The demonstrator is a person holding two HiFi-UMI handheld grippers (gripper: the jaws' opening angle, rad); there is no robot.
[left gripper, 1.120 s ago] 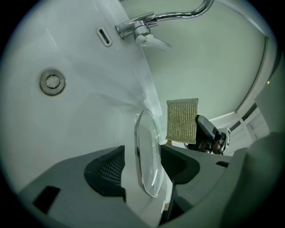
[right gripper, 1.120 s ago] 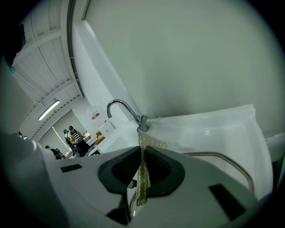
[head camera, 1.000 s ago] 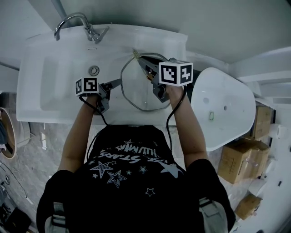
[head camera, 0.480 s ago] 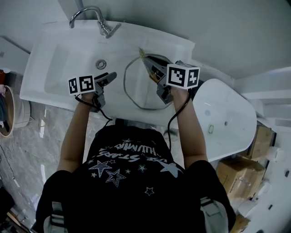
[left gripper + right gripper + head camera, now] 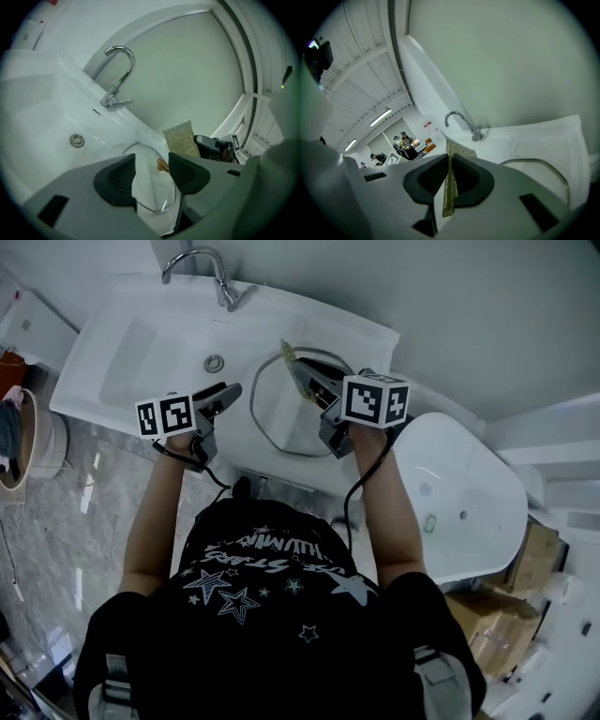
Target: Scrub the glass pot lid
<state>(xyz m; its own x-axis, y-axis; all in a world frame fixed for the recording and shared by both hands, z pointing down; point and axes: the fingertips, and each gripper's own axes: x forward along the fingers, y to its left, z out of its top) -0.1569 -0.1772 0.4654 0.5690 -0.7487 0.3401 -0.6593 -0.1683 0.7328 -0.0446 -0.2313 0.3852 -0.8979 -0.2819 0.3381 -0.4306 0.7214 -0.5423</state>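
The glass pot lid point(image 5: 281, 413) lies flat in the right part of the white sink point(image 5: 122, 352), and its wooden knob point(image 5: 162, 165) shows in the left gripper view. My right gripper point(image 5: 294, 367) hovers over the lid's far edge, shut on a gold mesh scrub cloth point(image 5: 450, 185) that sticks out past the jaws point(image 5: 286, 352). My left gripper point(image 5: 229, 394) is open and holds nothing, just left of the lid's metal rim point(image 5: 140, 146). Between its jaws I see the lid, the cloth point(image 5: 180, 139) and the right gripper point(image 5: 213, 146).
A chrome faucet point(image 5: 202, 266) stands at the sink's back, with the drain point(image 5: 215, 363) in the basin. A white toilet point(image 5: 459, 484) is to the right, cardboard boxes point(image 5: 525, 634) at lower right, and a round basket point(image 5: 28, 442) at left. People stand far off point(image 5: 405, 143).
My left gripper has drawn back to the left, away from the lid's rim. The right gripper stays over the lid with the cloth. The head view has shifted.
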